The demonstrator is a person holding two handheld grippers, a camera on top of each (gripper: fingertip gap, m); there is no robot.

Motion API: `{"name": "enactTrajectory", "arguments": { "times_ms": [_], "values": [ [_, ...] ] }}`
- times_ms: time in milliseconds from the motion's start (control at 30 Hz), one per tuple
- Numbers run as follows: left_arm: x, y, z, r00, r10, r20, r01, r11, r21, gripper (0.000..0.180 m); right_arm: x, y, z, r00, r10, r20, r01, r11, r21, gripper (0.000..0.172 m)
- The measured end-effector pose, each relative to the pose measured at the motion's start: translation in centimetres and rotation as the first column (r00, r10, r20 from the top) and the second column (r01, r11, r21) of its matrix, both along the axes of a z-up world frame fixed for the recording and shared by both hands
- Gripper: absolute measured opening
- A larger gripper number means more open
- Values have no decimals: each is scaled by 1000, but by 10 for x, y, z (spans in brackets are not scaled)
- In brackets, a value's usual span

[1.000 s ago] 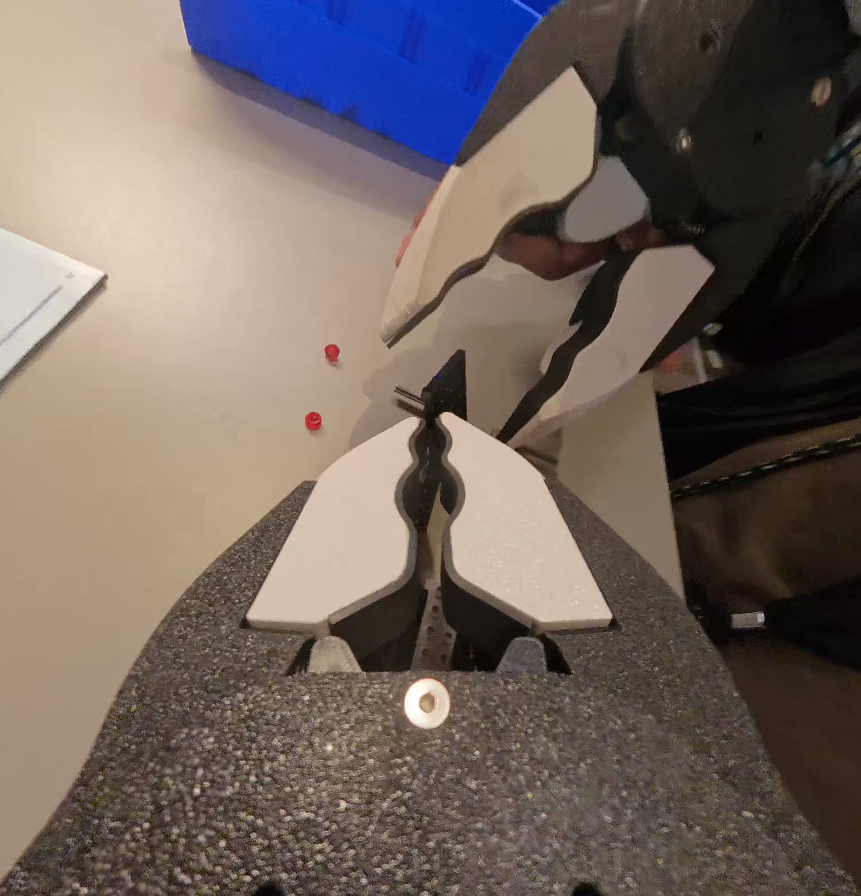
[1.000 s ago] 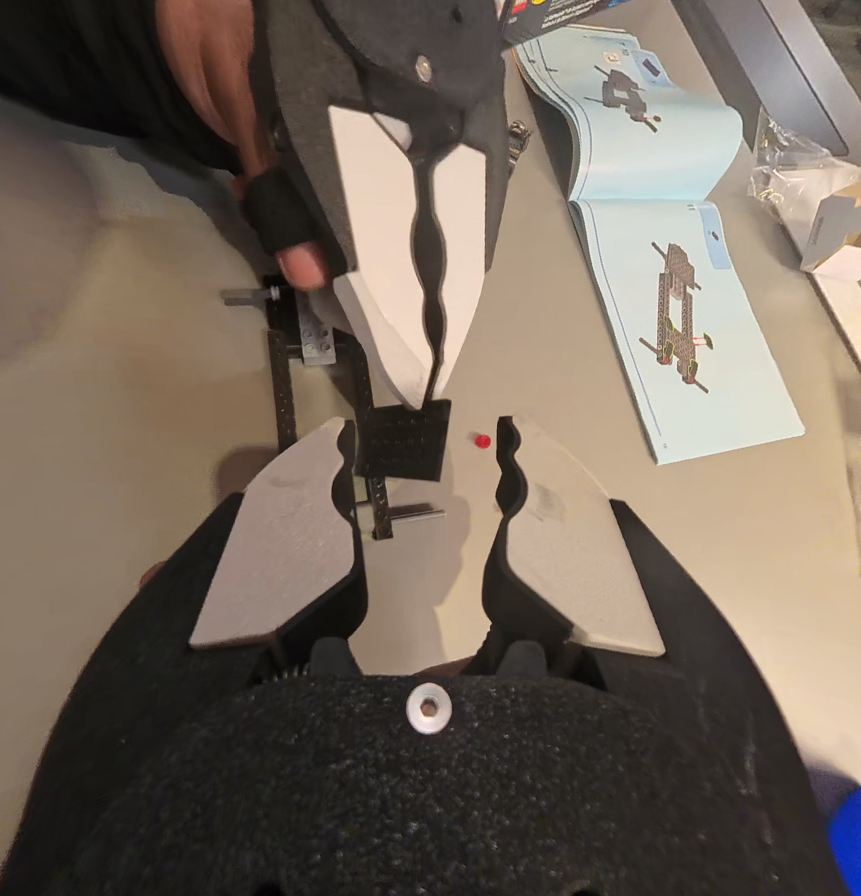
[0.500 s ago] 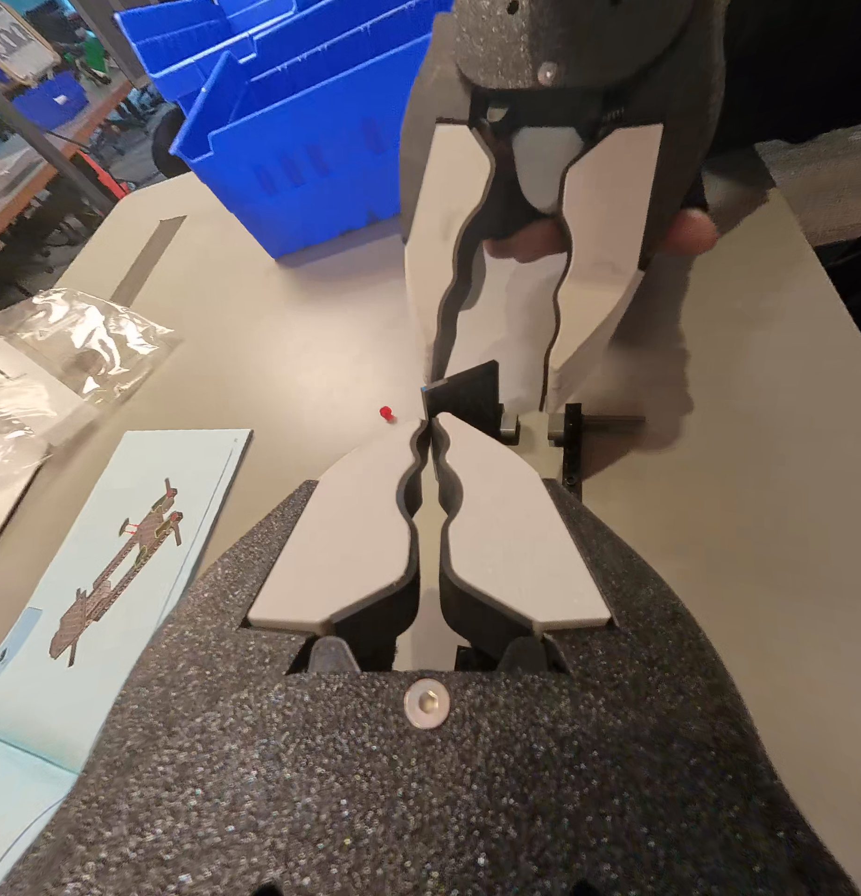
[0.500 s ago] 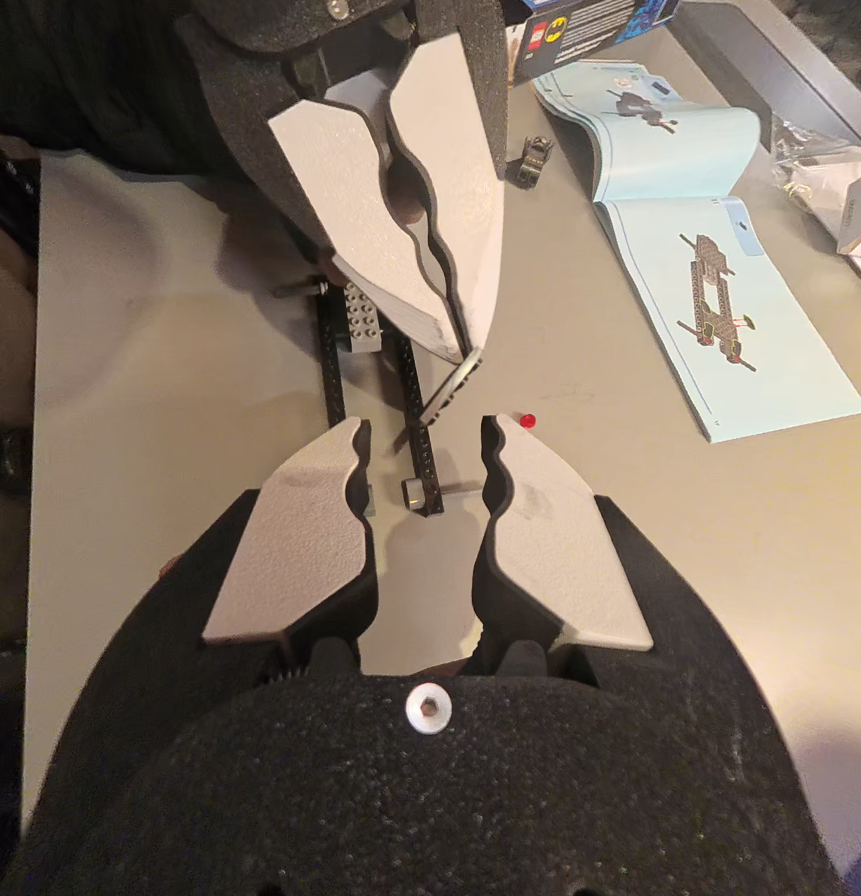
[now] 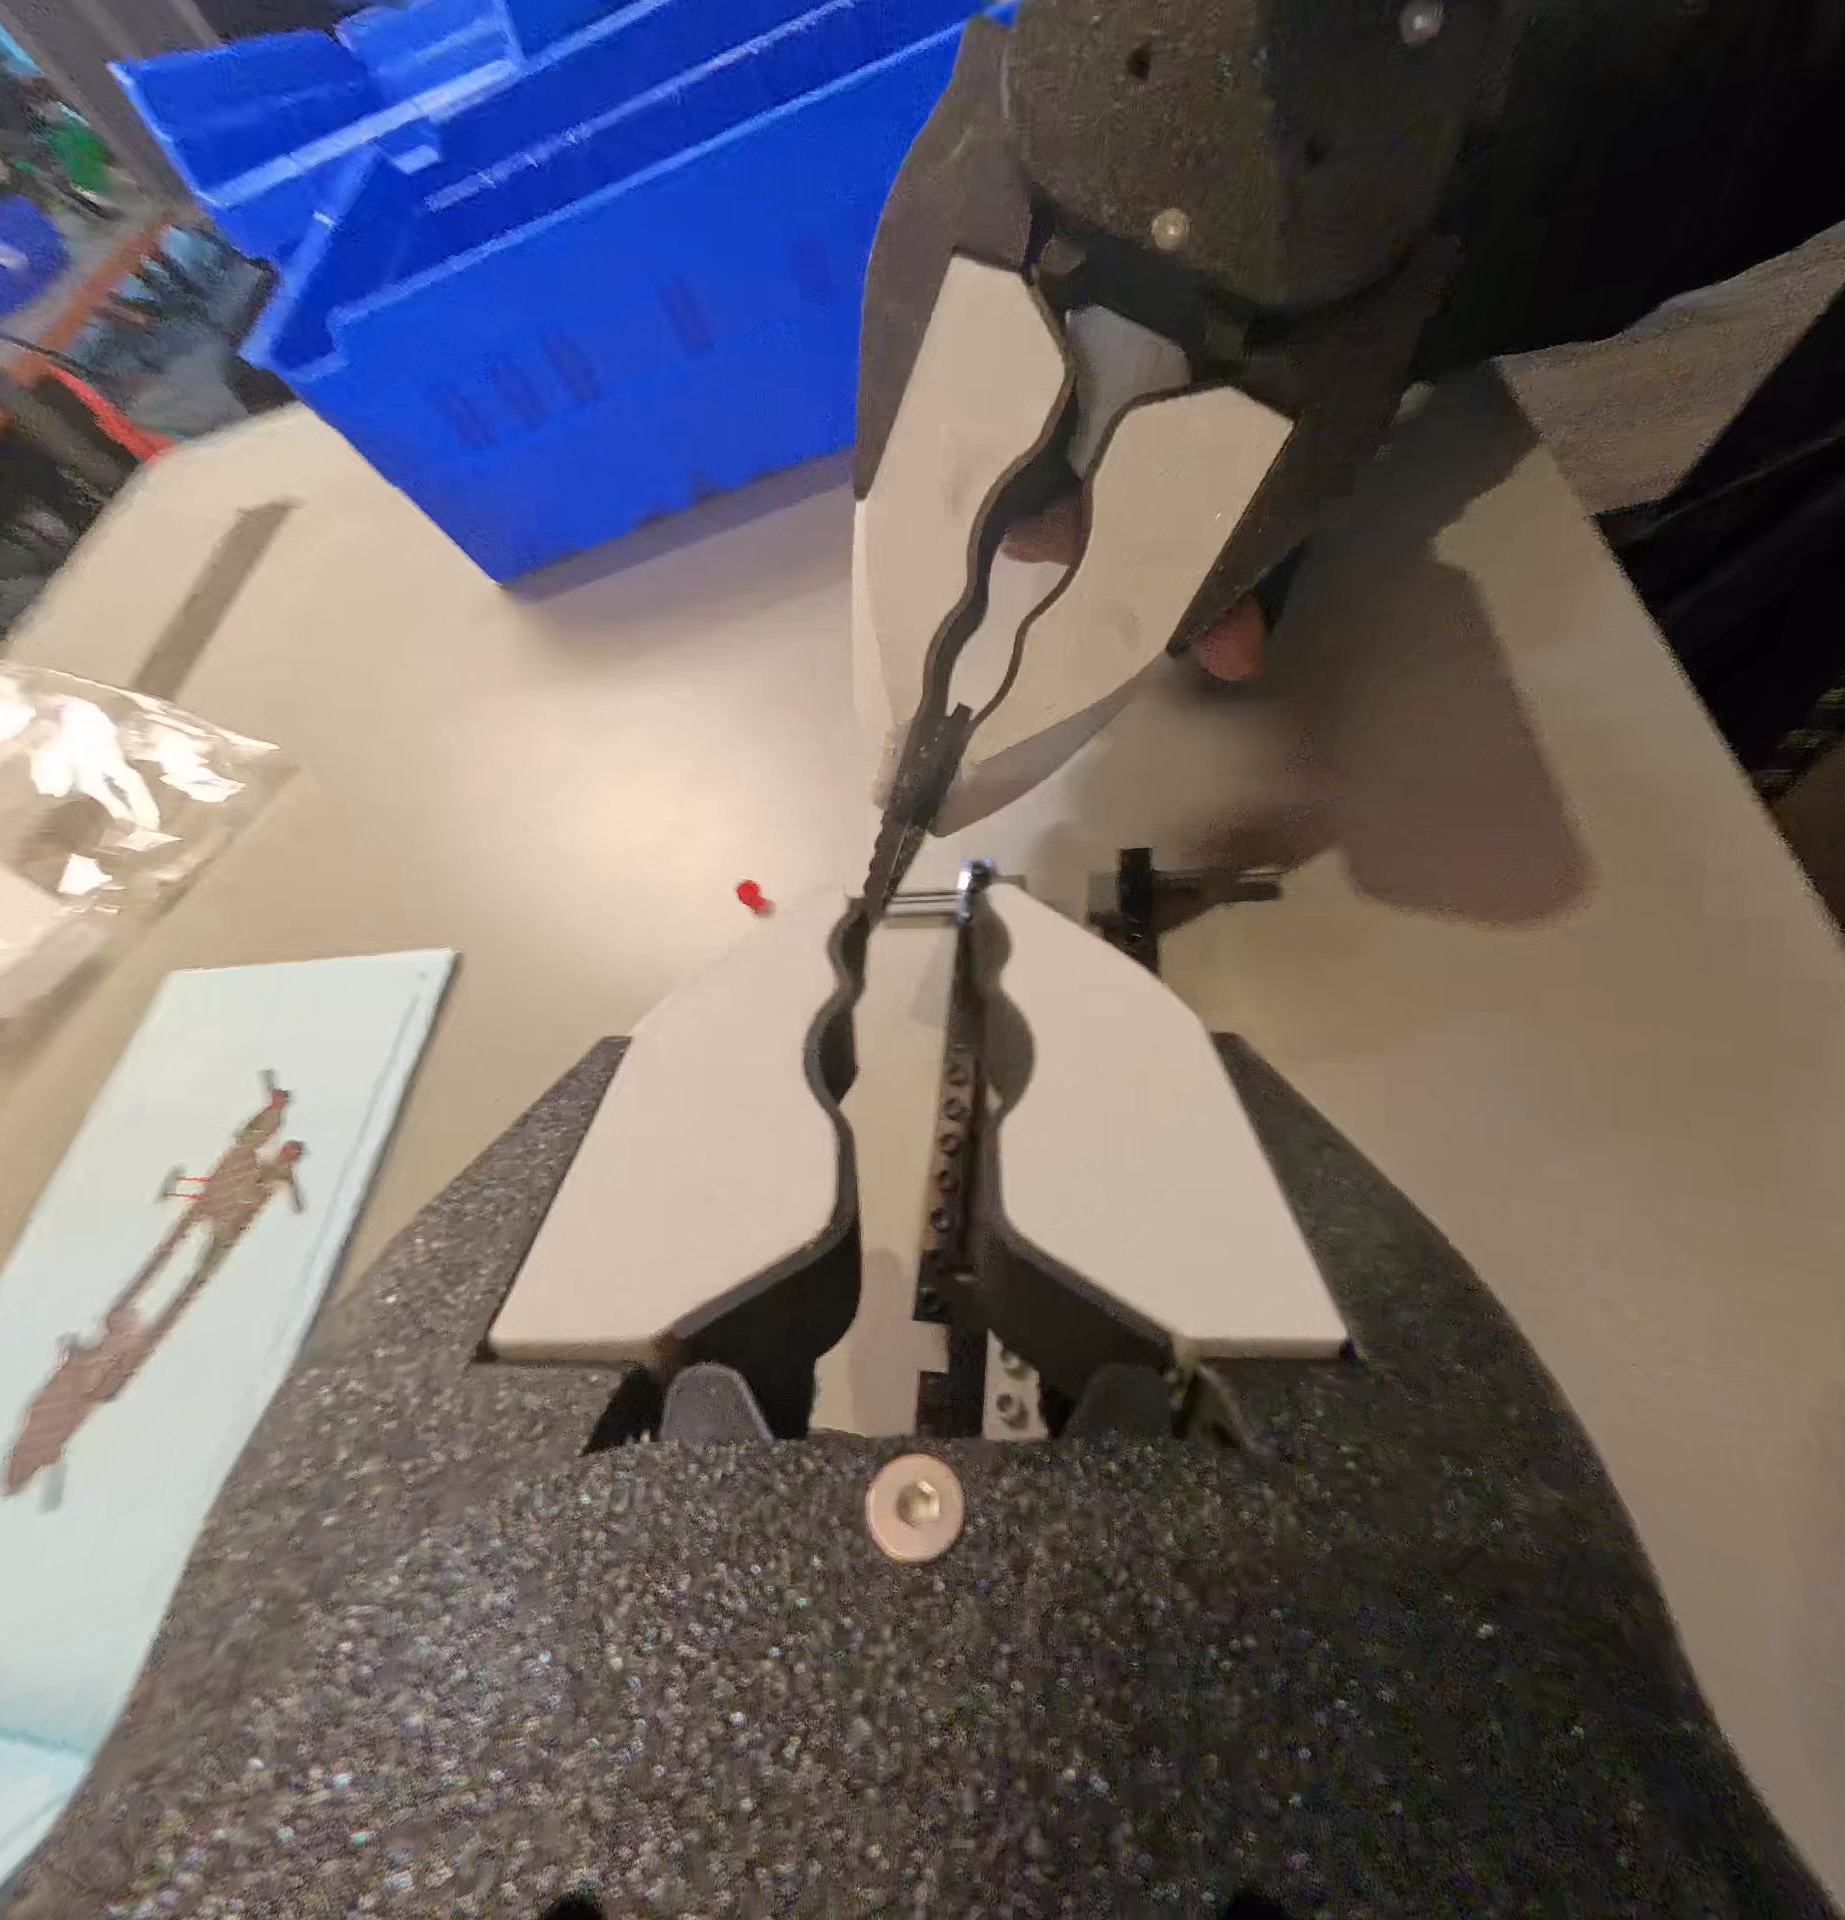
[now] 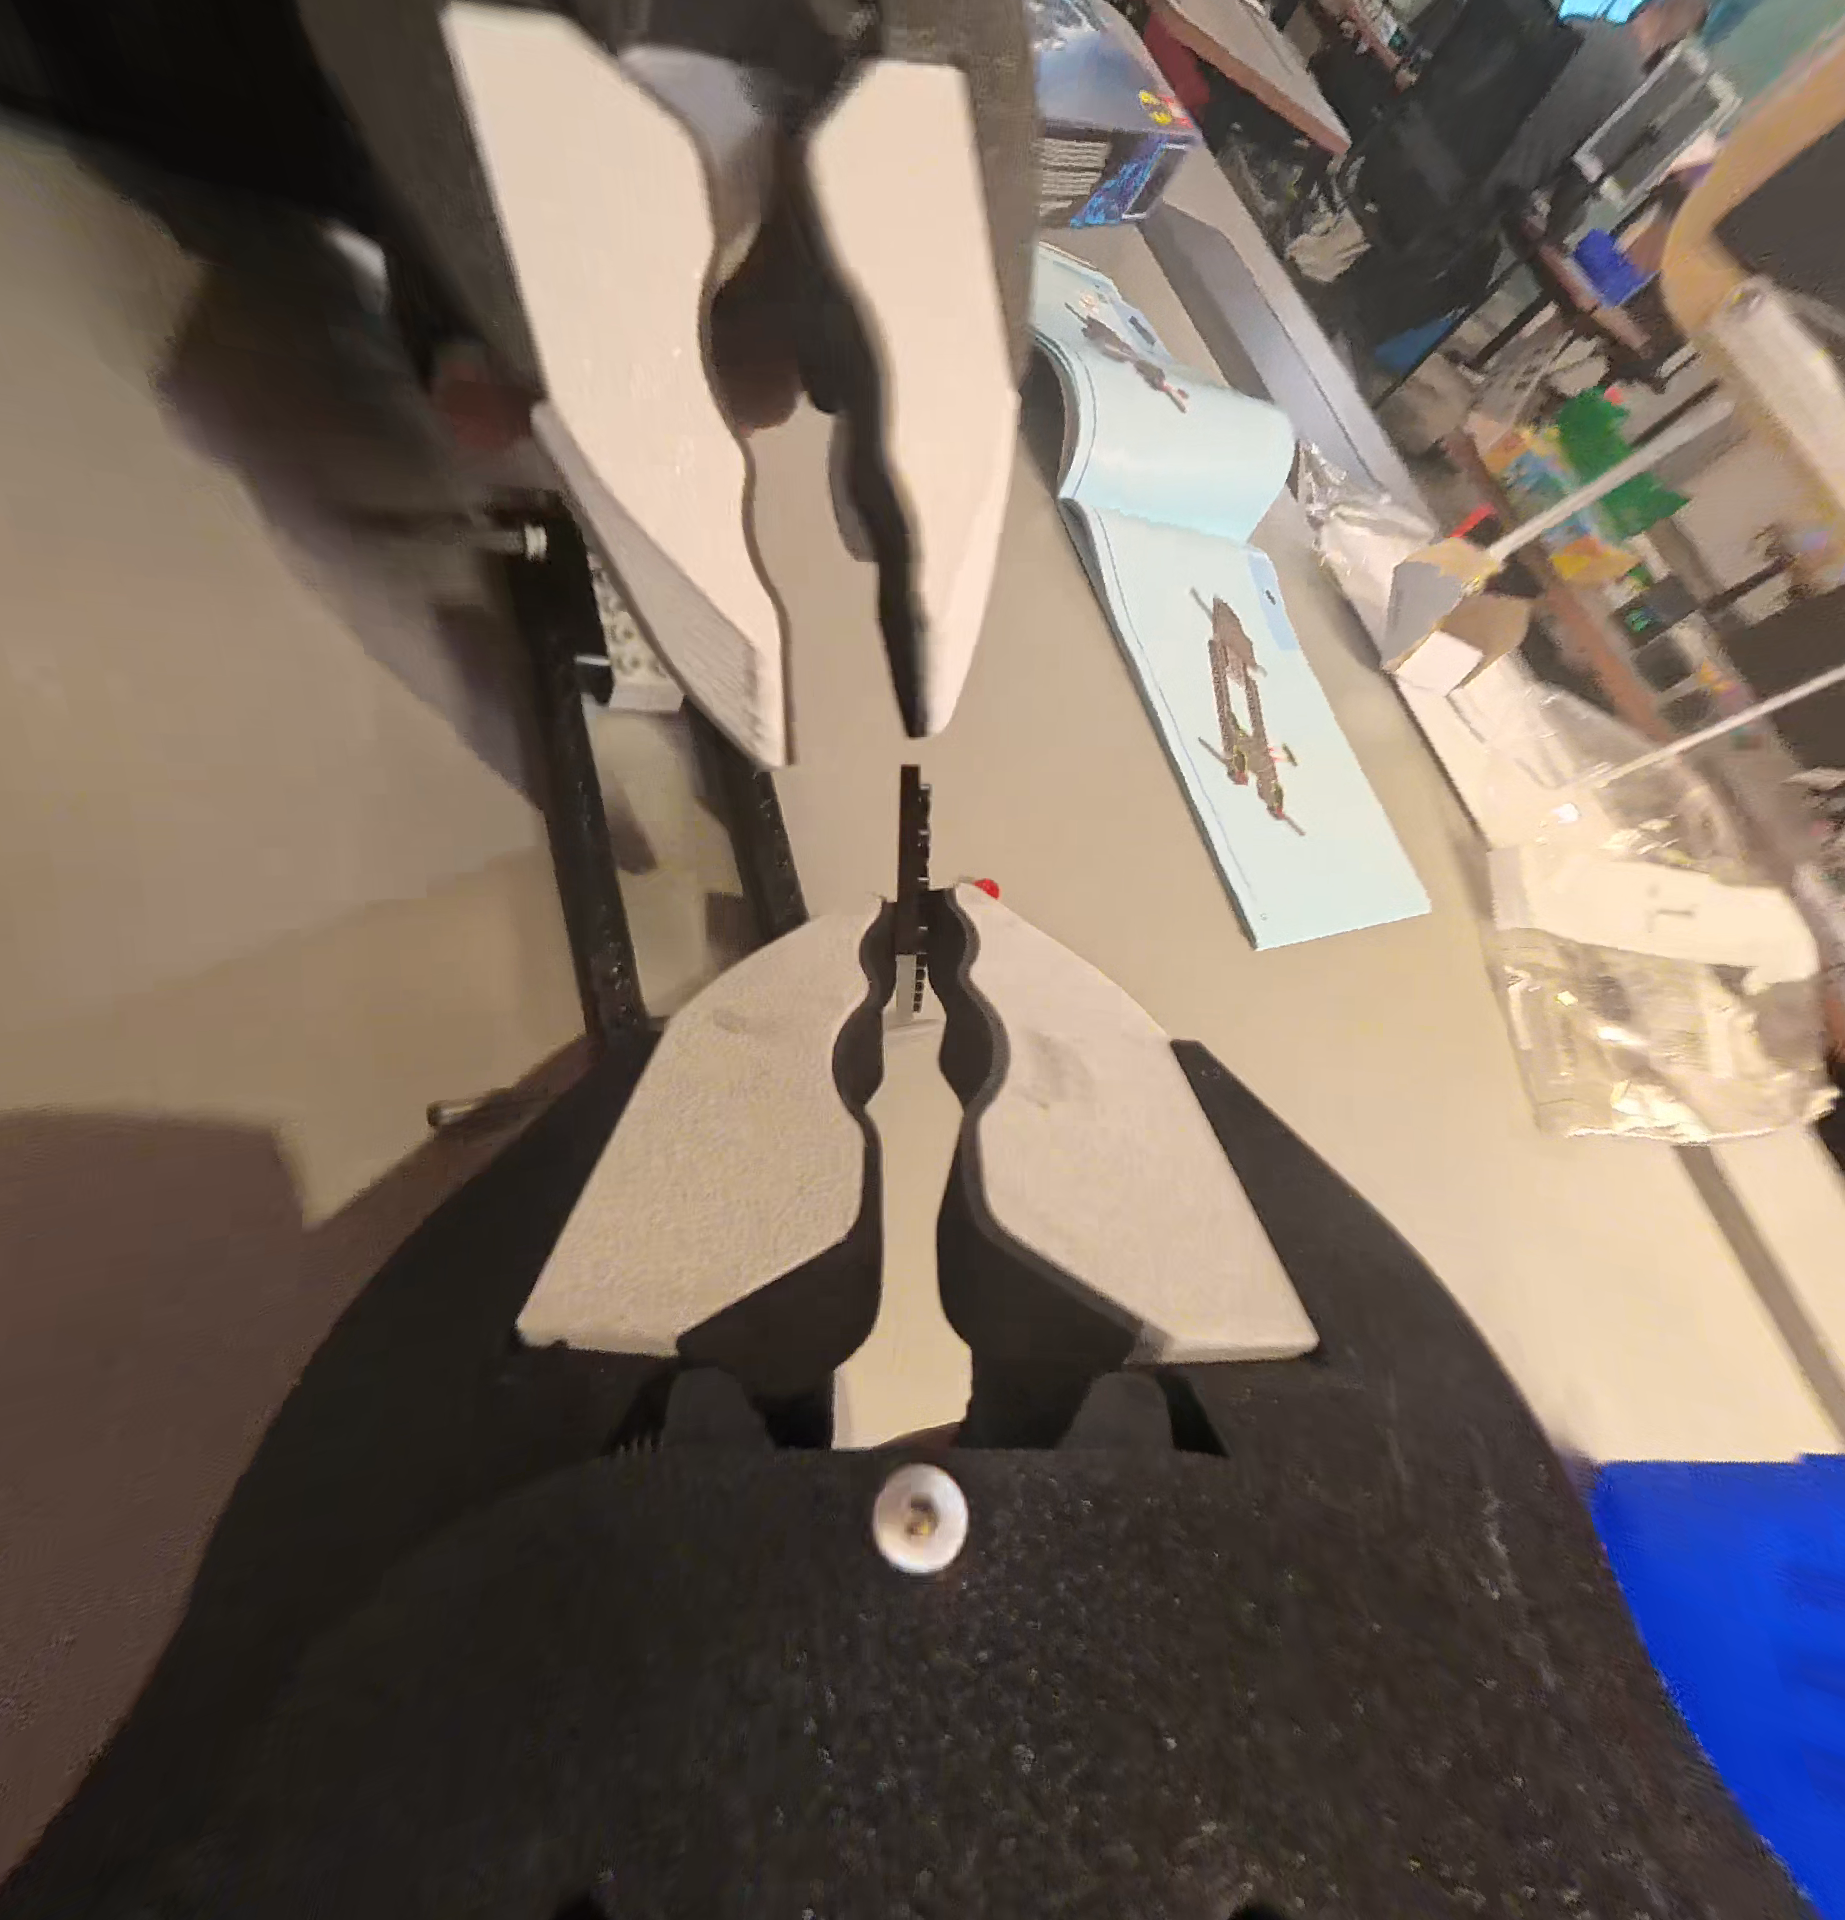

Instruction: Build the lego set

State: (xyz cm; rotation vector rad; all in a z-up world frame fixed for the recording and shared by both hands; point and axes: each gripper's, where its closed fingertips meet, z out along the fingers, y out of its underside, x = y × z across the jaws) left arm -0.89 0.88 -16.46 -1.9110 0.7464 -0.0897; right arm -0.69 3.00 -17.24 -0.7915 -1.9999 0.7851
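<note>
Right gripper: fingertips closed on a thin black studded plate, held edge-on and upright. Both pads press its lower part; the upper part sticks out past the tips toward 12 o'clock. In the left wrist view the same plate sits clamped at the tips of the right gripper, its lower end tilted toward 7 o'clock.

Left gripper: jaws parted by a narrow gap, nothing gripped. The plate's lower end reaches just to the tip of its left finger; contact there cannot be judged. In the right wrist view the left gripper hangs just above the plate's top edge with air between.

Under the left gripper, on the beige table: a black beam frame with holes, one beam running along the gap between the fingers, a grey axle crossing at the tips. In the right wrist view the frame lies at 10 o'clock from the plate.

Small red round stud on the table at 9 o'clock from the left fingertips, apart from them.

Surroundings: blue plastic bin at 11 o'clock; open light-blue instruction booklet at 2 o'clock in the right view; clear plastic bags at 3 o'clock; a person's fingertip behind the right gripper.
</note>
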Motion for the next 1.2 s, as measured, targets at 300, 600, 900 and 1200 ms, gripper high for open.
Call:
{"name": "enactTrajectory", "arguments": {
  "times_ms": [300,600,900,1200],
  "values": [
    [12,-11,-16,963,-11,270,101,942,-321,54,11,-20,-8,990,119,-71,-96,959,267,5],
    [24,-13,-24,943,-1,334,154,888,-433,52,14,-34,-4,967,205,-153,-132,913,387,5],
    [30,-17,-30,929,6,370,187,856,-481,51,16,-37,-7,959,230,-167,-150,908,391,5],
    [22,-12,-31,953,24,301,119,886,-448,50,17,-32,-1,964,209,-163,-153,942,298,11]
  ]
}}
